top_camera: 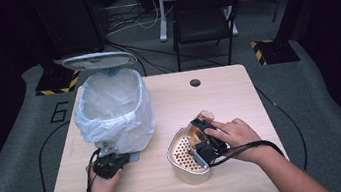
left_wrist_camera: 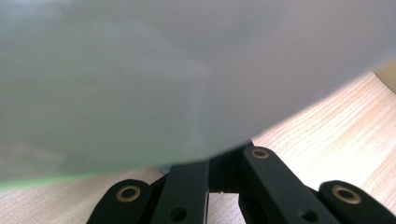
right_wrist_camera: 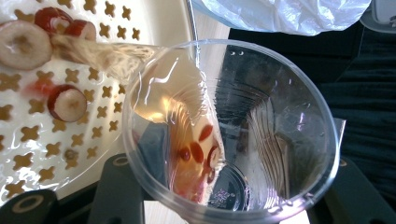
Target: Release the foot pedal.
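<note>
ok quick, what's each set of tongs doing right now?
Left tongs: closed, at the base of the bagged bin.
Right tongs: gripping a clear plastic cup, tipped over the strainer.

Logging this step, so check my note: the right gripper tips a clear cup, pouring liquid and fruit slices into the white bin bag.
Wrong target. The right gripper tips the cup over the strainer, not the bin bag; the right gripper view shows it.

The right gripper (top_camera: 203, 134) holds a cup (right_wrist_camera: 229, 130) tipped over the strainer container (top_camera: 188, 166), which sits just left of and below it; fruit slices (right_wrist_camera: 67, 102) lie on the strainer's perforated floor, beyond the cup's rim. The lined bin (top_camera: 112, 111) stands directly ahead of the left gripper (top_camera: 108, 161), touching it; the table (top_camera: 228, 93) lies under all.
</note>
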